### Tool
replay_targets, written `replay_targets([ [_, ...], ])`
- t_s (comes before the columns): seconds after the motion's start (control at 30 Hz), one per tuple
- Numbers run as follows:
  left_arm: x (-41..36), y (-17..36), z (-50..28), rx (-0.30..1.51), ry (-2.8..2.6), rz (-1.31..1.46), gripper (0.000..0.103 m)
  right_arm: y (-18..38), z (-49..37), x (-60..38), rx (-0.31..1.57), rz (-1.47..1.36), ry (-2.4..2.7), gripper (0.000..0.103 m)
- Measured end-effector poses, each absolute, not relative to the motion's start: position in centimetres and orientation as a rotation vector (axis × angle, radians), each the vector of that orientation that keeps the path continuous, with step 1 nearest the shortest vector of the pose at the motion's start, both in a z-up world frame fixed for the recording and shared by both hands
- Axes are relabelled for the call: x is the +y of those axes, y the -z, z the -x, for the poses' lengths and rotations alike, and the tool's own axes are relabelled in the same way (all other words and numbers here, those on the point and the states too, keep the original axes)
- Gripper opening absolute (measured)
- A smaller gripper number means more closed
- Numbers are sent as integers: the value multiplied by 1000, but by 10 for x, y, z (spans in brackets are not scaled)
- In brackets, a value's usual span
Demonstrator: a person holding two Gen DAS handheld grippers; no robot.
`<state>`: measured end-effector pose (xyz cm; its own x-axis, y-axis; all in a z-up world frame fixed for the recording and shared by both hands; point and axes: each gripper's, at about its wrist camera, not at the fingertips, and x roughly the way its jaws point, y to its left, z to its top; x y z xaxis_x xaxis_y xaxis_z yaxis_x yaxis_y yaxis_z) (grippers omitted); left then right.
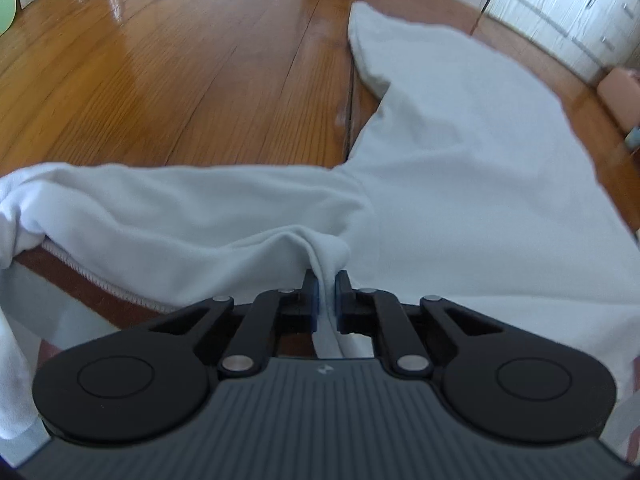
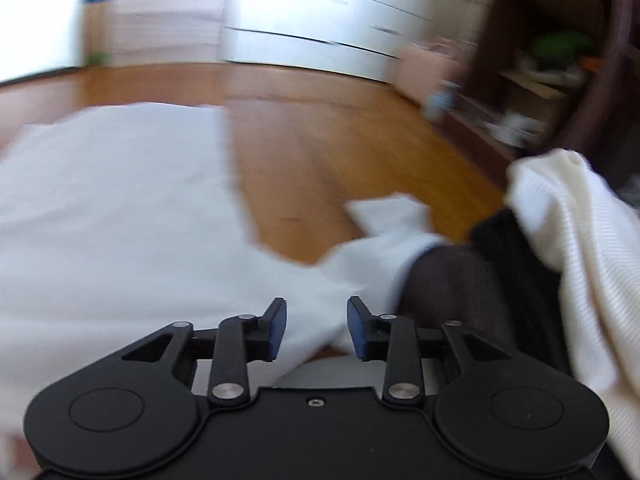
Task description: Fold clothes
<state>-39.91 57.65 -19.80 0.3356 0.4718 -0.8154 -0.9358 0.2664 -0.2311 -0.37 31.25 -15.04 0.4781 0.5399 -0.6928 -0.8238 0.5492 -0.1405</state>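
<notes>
A white long-sleeved garment [image 1: 440, 184] lies spread on the wooden floor [image 1: 180, 72], one sleeve reaching left and another part running away to the upper right. My left gripper [image 1: 326, 280] is shut on a pinched ridge of this white cloth, which runs back between the blue pads. In the blurred right wrist view the same white garment [image 2: 120, 208] fills the left side, and a sleeve end [image 2: 384, 216] lies ahead. My right gripper [image 2: 316, 312] hangs open just above the cloth, and its pads are apart and press on nothing.
A person's dark-clad leg [image 2: 452, 280] and cream knit sleeve [image 2: 568, 232] sit close on the right. White drawers [image 1: 568, 4] and a pink box [image 1: 620, 92] stand at the far side. A dark shelf unit [image 2: 560, 60] holding clutter rises at the right.
</notes>
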Motion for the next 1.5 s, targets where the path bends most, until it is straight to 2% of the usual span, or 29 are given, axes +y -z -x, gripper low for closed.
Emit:
replay_targets([
  [0.03,573,191,398,668,-1057,791,7,152,10,308,695,487,-964,41],
  [0.1,567,177,402,604,-1047,774,7,157,23,299,805,462,-1133,49],
  [0.13,564,171,404,572,-1042,775,7,164,30,298,869,468,-1195,56],
  [0.17,563,168,406,554,-1043,776,7,170,38,299,920,480,-1243,58],
  [0.27,564,171,405,571,-1048,799,7,190,57,311,922,588,-1232,70],
  [0.33,566,179,404,603,-1051,824,7,204,60,324,889,649,-1183,68],
  [0.37,567,184,404,619,-1053,836,7,208,59,329,871,654,-1175,36],
  [0.4,569,188,404,633,-1053,852,7,210,57,335,857,657,-1172,18],
  [0.5,579,198,412,652,-1022,932,7,167,56,316,819,579,-1201,17],
  [0.6,586,209,431,654,-1001,1101,14,128,52,298,809,574,-1220,17],
  [0.67,588,213,444,633,-1015,1209,33,137,45,302,850,640,-1194,17],
  [0.8,572,179,454,663,-1223,1020,41,191,57,307,965,812,-1110,22],
  [0.87,561,156,465,675,-1327,906,56,195,73,303,918,870,-1073,28],
  [0.9,557,146,474,665,-1355,907,58,194,77,304,907,898,-1066,33],
  [0.93,554,138,484,641,-1370,932,59,193,79,305,900,919,-1050,47],
  [0.97,551,132,494,617,-1378,958,59,190,75,307,906,921,-1011,49],
  [1.13,537,124,533,673,-1455,976,59,144,61,303,943,714,-1006,49],
  [1.27,517,134,570,717,-1443,957,59,109,85,310,884,571,-1222,49],
  [1.4,504,150,604,590,-1427,917,59,112,144,340,839,631,-1500,49],
  [1.5,511,166,618,469,-1350,1110,58,123,197,374,760,749,-1655,44],
])
